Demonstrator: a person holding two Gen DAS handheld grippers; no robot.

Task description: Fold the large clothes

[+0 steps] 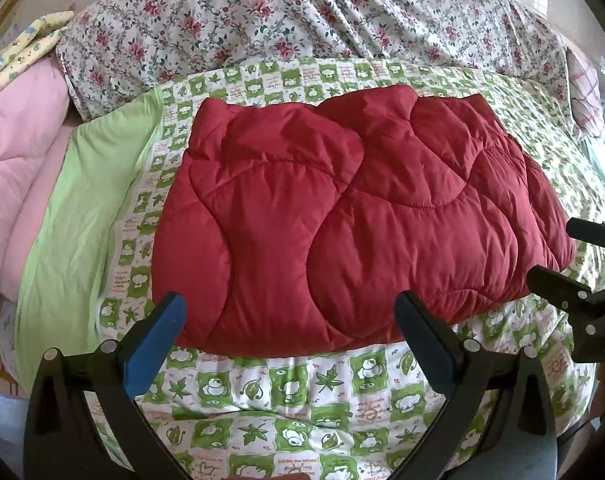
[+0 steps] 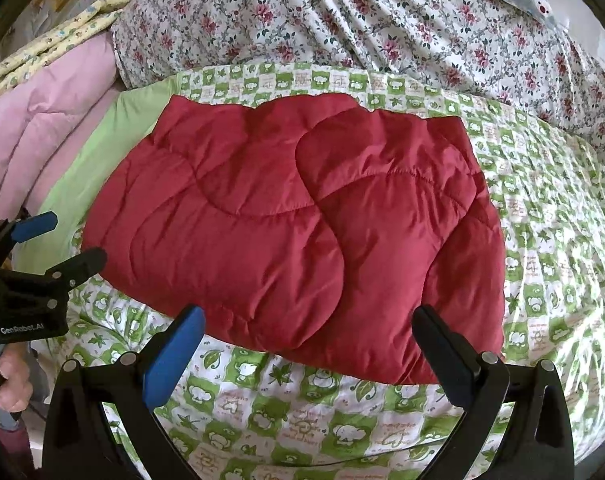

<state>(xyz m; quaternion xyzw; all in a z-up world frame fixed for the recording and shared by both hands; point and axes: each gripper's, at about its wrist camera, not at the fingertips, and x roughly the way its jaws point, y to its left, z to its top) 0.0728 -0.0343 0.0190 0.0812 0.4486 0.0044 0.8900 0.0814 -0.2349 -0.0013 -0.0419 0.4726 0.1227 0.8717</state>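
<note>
Red quilted garment (image 1: 342,216), folded into a thick pad, lying on the green-and-white printed bedspread (image 1: 286,396). Left gripper (image 1: 290,320) spread wide, blue pad at 9 o'clock of the gap and black finger at 3 o'clock, gripping nothing, poised just short of the pad's near edge. Right gripper (image 2: 308,334) likewise gaping, empty, near the same edge, fingertips over the fabric but perhaps not touching. Seen from the right wrist view, the left tool at 9 o'clock, with a hand (image 2: 10,376) wrapped round its handle, partly cut off by the frame. Floral sheet (image 1: 302,12) at 12 o'clock, pink bedding (image 1: 18,144) at 9 o'clock, plain green fabric (image 1: 82,208) between. Garment's type hard to make out once folded.
</note>
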